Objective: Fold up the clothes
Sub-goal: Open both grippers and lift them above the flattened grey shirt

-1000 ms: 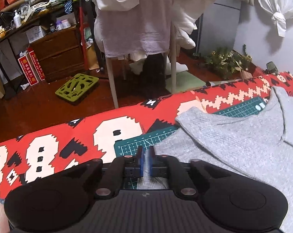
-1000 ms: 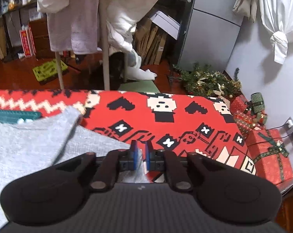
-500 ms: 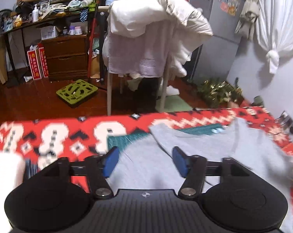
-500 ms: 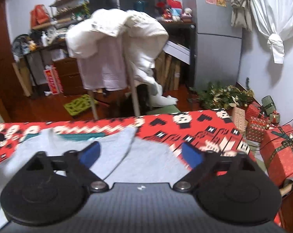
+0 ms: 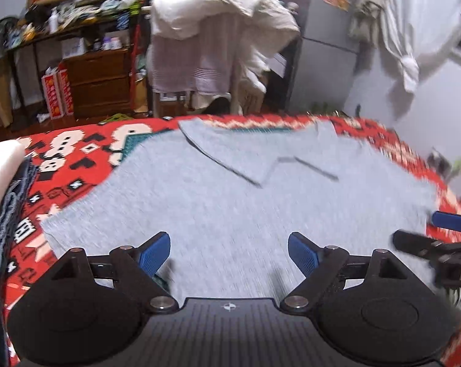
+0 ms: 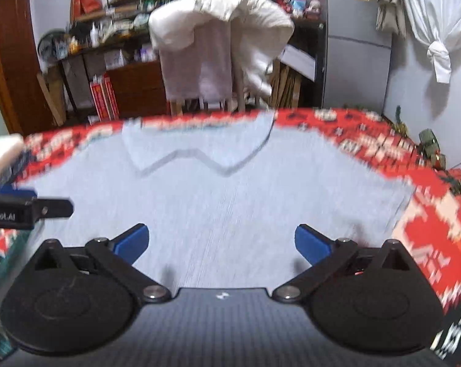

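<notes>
Grey knit shirt [image 5: 230, 202] lies flat on the red patterned cloth [image 5: 77, 159], both sleeves folded in across its far end. Your left gripper [image 5: 228, 252] and right gripper [image 6: 221, 243] hover over its near hem, jaws spread wide, holding nothing. Expect soft, light, limp fabric that sags and drags, so pinch both layers at the near corners. Folded stack [image 5: 4, 202] crowds your left edge; right side has bare cloth. Motion blur hides fine creases.
</notes>
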`<state>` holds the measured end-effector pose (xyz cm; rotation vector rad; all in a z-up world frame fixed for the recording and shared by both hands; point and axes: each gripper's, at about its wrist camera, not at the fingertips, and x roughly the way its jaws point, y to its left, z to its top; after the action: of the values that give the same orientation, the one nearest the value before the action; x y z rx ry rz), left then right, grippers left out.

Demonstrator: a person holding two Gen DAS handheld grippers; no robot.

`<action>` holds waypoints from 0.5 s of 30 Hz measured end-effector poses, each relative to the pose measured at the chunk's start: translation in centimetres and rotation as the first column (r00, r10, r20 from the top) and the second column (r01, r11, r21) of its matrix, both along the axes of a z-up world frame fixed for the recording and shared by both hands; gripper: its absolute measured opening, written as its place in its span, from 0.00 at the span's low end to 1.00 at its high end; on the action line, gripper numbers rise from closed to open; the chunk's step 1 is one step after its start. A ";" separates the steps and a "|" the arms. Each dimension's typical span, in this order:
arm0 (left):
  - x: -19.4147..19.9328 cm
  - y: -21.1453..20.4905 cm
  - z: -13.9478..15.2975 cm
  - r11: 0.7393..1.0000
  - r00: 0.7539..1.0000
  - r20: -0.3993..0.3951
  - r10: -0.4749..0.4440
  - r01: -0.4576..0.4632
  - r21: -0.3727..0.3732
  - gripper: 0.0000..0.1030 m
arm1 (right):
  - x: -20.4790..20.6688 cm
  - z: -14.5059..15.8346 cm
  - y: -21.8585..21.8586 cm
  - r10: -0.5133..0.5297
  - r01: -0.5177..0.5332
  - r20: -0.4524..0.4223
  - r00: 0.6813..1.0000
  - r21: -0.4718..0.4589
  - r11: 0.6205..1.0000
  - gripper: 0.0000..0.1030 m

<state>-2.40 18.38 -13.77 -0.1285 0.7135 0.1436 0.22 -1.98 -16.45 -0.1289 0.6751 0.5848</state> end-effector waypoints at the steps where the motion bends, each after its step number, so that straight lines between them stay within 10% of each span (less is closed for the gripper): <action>1: -0.1 -0.1 -0.4 1.000 1.000 -0.004 -0.008 0.008 0.003 0.81 | -0.5 -0.5 0.3 -0.002 0.002 0.007 1.000 -0.018 1.000 1.00; 15: -0.9 -2.0 -3.9 0.996 0.999 -0.018 -0.036 0.037 0.078 0.92 | -0.6 -3.6 1.2 -0.041 0.042 0.008 0.999 -0.050 0.998 1.00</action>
<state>-3.33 16.41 -17.70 -0.0397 0.7251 0.1373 -0.34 -0.77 -20.10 -0.1637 0.6850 0.5276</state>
